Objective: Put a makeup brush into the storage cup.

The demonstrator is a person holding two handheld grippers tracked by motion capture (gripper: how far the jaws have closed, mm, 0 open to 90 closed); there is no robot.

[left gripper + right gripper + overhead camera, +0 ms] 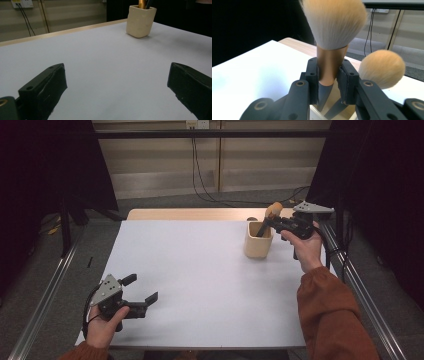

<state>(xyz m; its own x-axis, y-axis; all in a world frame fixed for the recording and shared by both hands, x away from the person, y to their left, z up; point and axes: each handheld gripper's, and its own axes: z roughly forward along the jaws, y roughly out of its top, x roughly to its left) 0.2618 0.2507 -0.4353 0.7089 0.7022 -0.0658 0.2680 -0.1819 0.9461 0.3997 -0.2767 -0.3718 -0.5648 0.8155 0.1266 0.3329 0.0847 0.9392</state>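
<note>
The brush [333, 27] held in the right gripper view loses its bristle tip past the top edge, blurred up close. Its handle end drops into the cup [258, 240], out of sight. In the left gripper view the cup's brushes are cut off at the top edge.

Cup way out at the far right, left gripper down at the near left

The cup [258, 240] sits on the table [200, 280] near its far right edge, with two brushes in it. The right gripper [268, 222] is right above the cup, clamped on one brush [332, 30]; the other brush [382, 68] stands just beside it. The left gripper [142, 288] is well apart from it all.
</note>
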